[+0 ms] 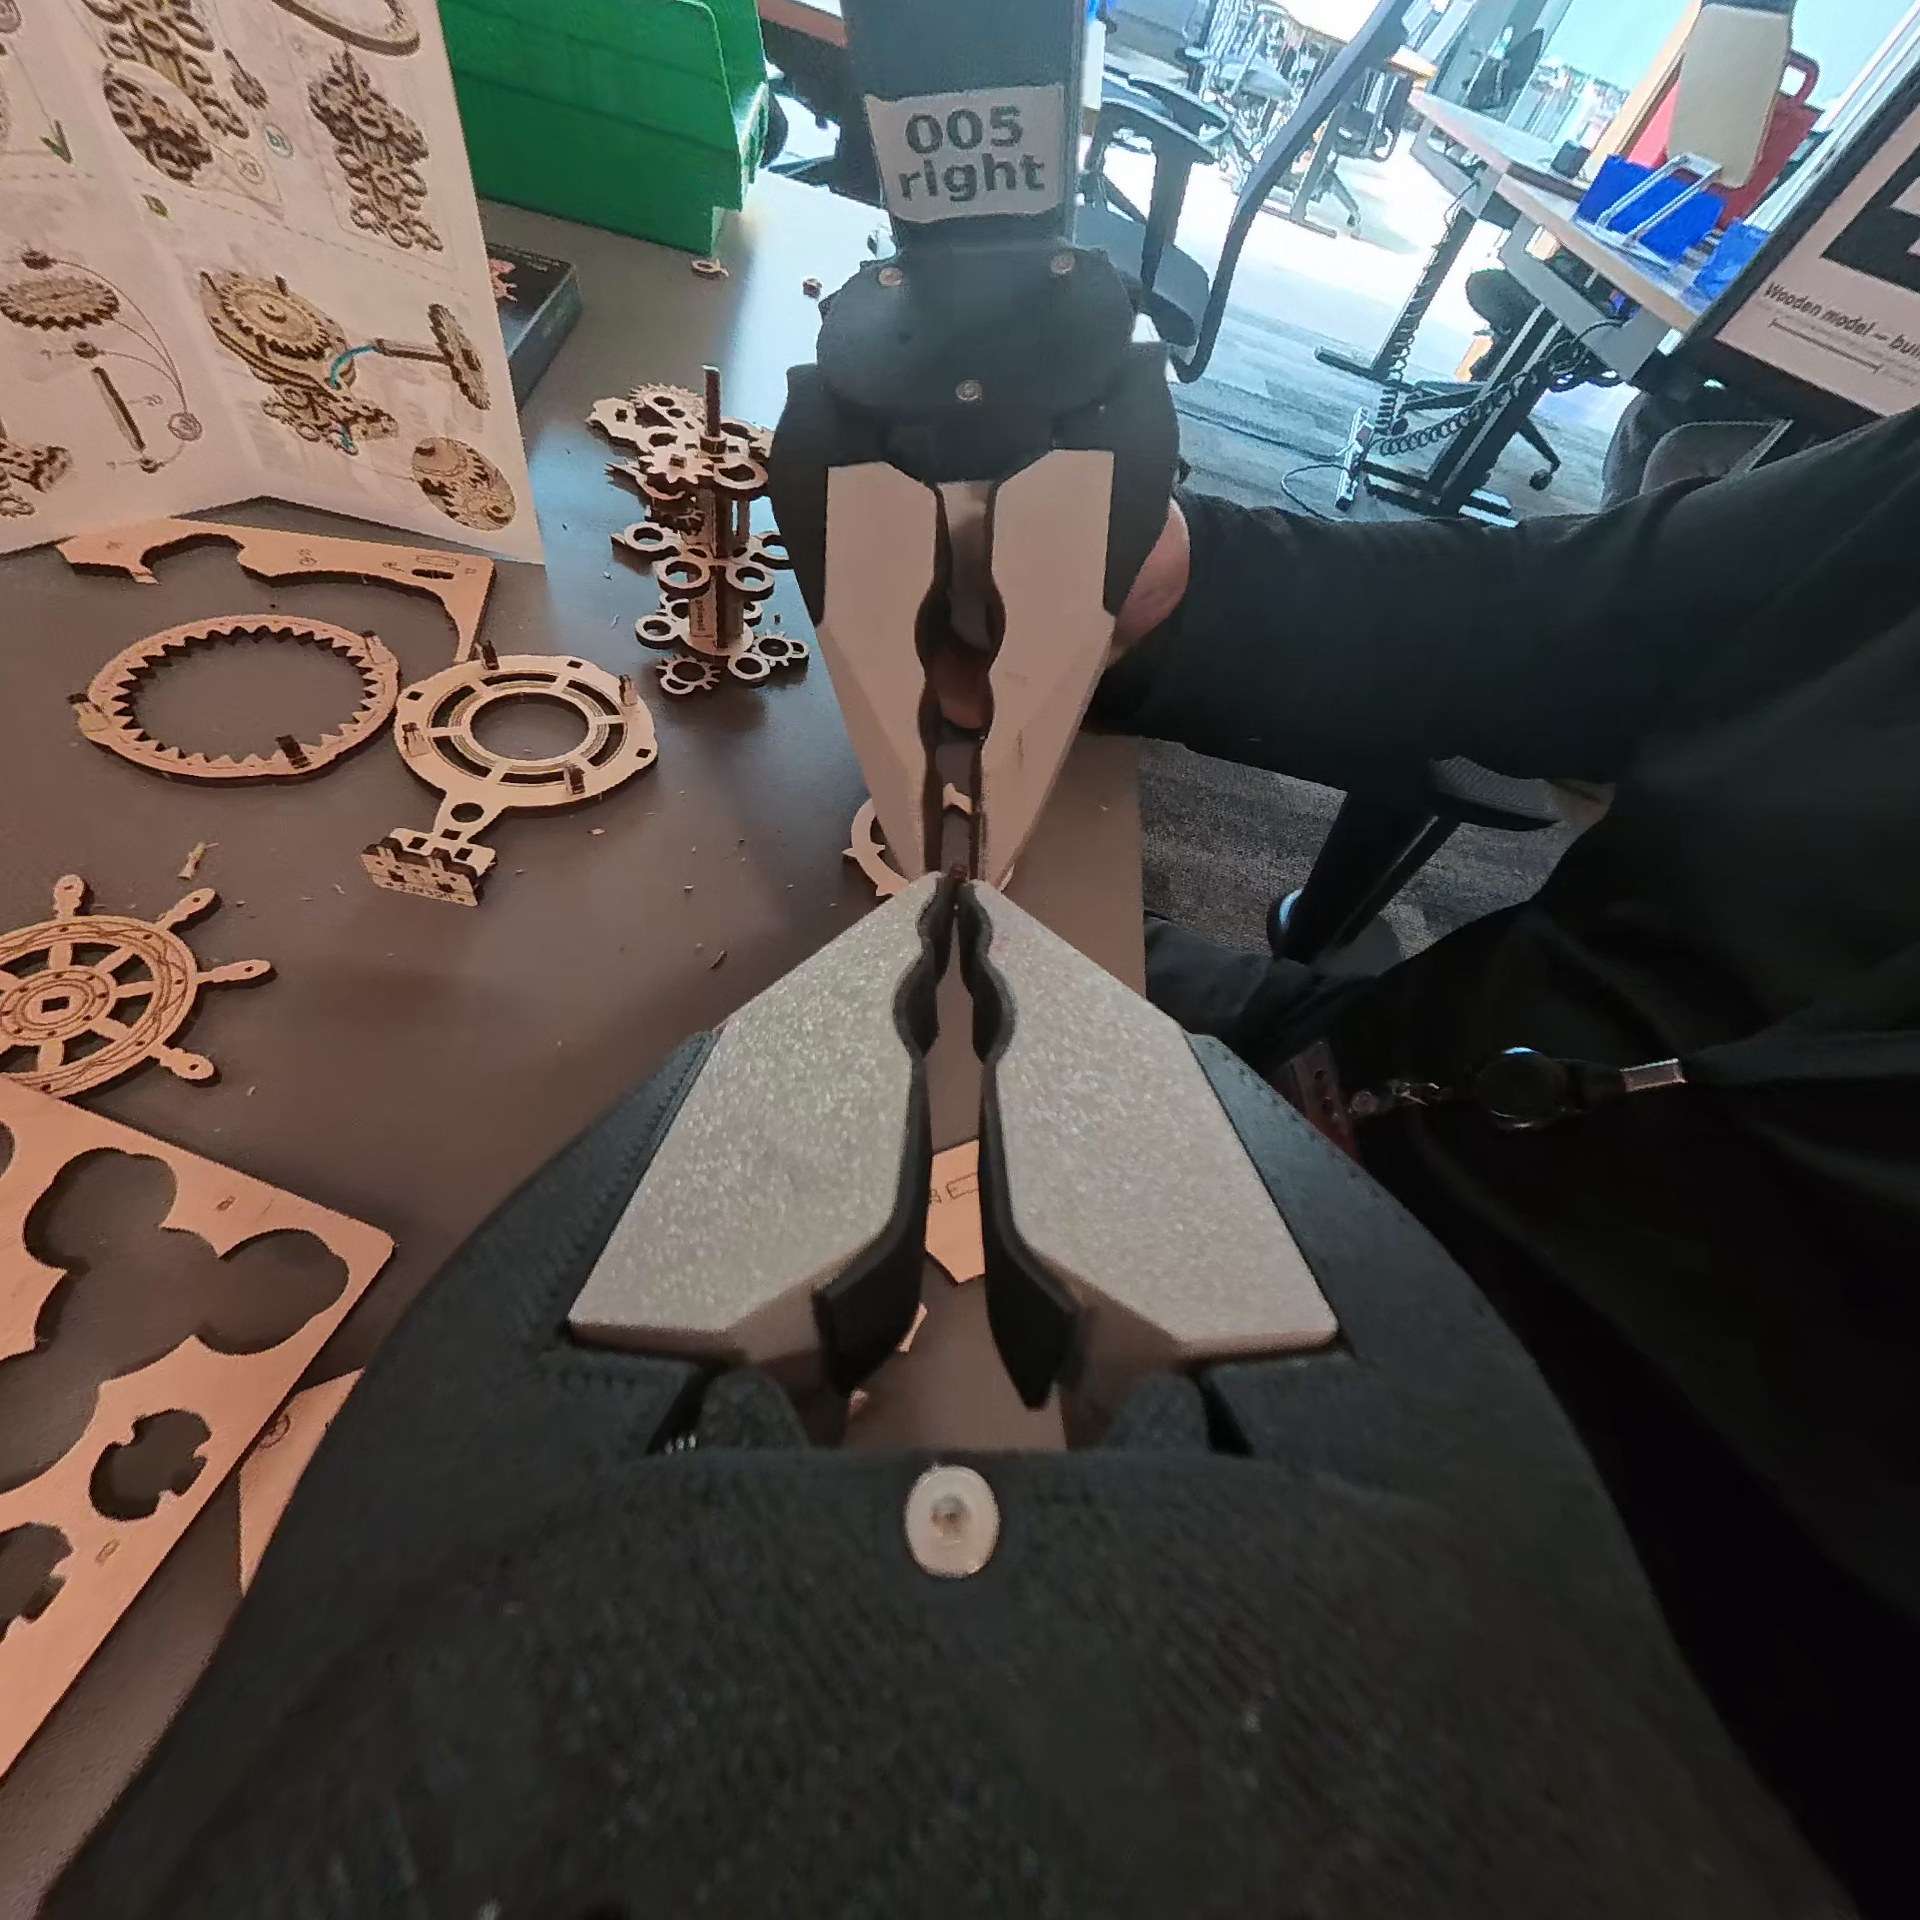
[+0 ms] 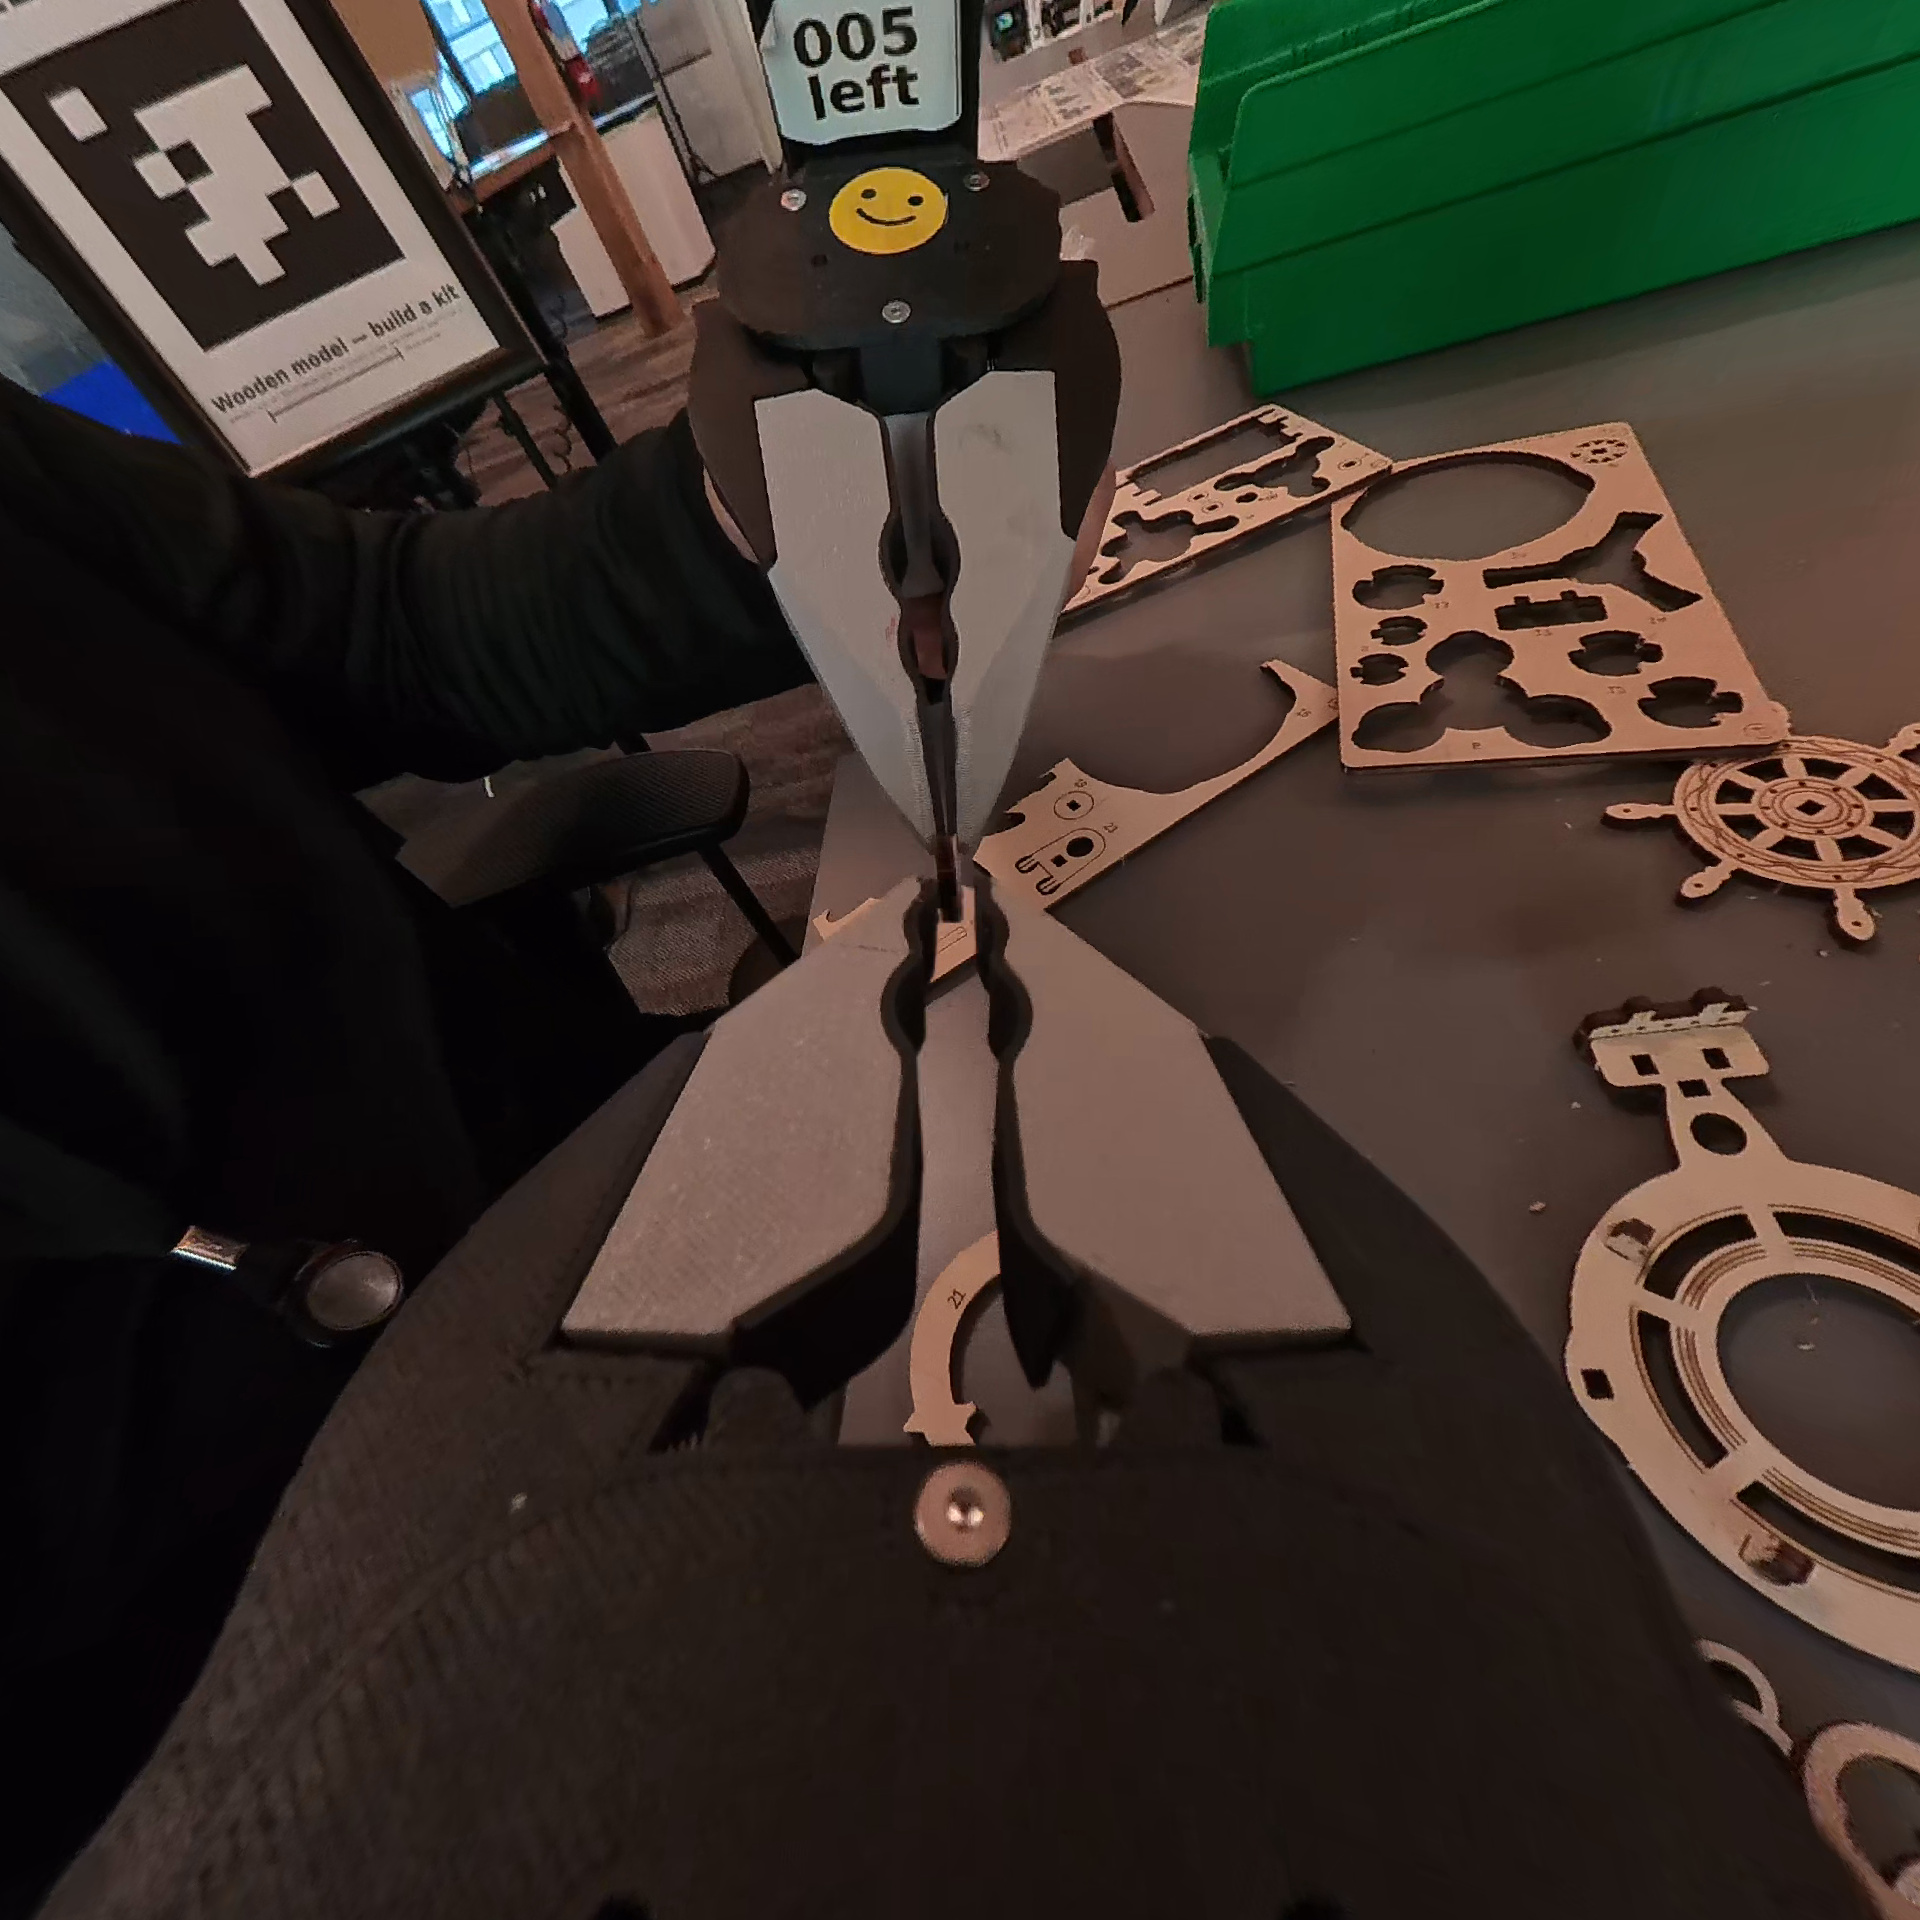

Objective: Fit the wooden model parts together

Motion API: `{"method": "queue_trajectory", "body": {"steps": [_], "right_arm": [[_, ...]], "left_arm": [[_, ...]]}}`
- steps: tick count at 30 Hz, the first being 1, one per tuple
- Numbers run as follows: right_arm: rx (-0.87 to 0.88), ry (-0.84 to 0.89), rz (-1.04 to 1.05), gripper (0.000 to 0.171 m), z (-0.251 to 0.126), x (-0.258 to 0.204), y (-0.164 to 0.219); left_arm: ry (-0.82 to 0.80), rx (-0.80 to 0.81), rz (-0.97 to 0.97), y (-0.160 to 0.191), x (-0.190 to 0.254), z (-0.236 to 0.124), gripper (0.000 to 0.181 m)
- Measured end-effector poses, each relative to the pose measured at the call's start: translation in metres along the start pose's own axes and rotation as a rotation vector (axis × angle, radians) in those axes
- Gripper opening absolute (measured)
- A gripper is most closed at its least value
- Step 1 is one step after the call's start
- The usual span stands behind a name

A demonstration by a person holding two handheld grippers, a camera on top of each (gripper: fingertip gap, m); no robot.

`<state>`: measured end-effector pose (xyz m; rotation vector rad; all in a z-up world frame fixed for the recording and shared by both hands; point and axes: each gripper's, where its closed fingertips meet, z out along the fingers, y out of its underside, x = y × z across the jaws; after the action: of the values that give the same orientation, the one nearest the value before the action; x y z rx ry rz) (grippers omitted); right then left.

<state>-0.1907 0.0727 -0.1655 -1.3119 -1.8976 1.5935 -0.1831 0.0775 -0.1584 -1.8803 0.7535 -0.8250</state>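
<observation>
Pale laser-cut plywood lies scattered over the dark counter point(image 1: 436, 1018) in the left wrist view. The left tongs point(image 1: 956, 896) are nearly closed, their tips pinched on a small dark peg point(image 1: 957, 876), and the right tongs point(image 1: 953, 847) meet them tip to tip from the far side, also almost shut around that same peg. Taking the peg as the landmark, a round ring frame point(image 1: 525, 727) lies to its left, with a toothed ring point(image 1: 239, 691) farther left beside it. A ship's wheel point(image 1: 88, 992) sits well left and nearer the camera. A stacked gear assembly point(image 1: 712, 540) stands beyond and left of the peg, with an instruction sheet point(image 1: 239, 260) propped farther left.

In the right wrist view, the right tongs point(image 2: 954, 902) show a narrow gap at the tips, and whether they grip the peg point(image 2: 948, 883) cannot be told. The left tongs point(image 2: 943, 831) come down onto it from beyond, nearly shut. To the right of the peg lie the ship's wheel point(image 2: 1813, 821) and, nearer the camera, the ring frame point(image 2: 1704, 1351). Emptied plywood sheets point(image 2: 1538, 603) lie beyond and right, before a green bin point(image 2: 1558, 187).
</observation>
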Motion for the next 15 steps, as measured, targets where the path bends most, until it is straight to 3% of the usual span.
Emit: {"method": "queue_trajectory", "body": {"steps": [4, 7, 10, 15], "right_arm": [[-0.003, 0.007, 0.012, 0.008, -0.001, 0.003, 0.001], [-0.023, 0.008, -0.008, 0.000, 0.000, 0.002, 0.004], [-0.077, 0.126, -0.002, 0.000, 0.001, 0.020, 0.011], [-0.082, 0.173, 0.031, 0.005, -0.019, 0.026, 0.006]], "left_arm": [[0.005, -0.002, -0.001, 0.001, 0.001, 0.001, 0.000], [0.013, 0.009, -0.006, -0.001, 0.001, 0.002, 0.000], [-0.006, -0.002, -0.011, 0.003, -0.004, 0.003, 0.000], [-0.095, -0.083, -0.006, 0.019, -0.017, -0.003, 0.000]]}}
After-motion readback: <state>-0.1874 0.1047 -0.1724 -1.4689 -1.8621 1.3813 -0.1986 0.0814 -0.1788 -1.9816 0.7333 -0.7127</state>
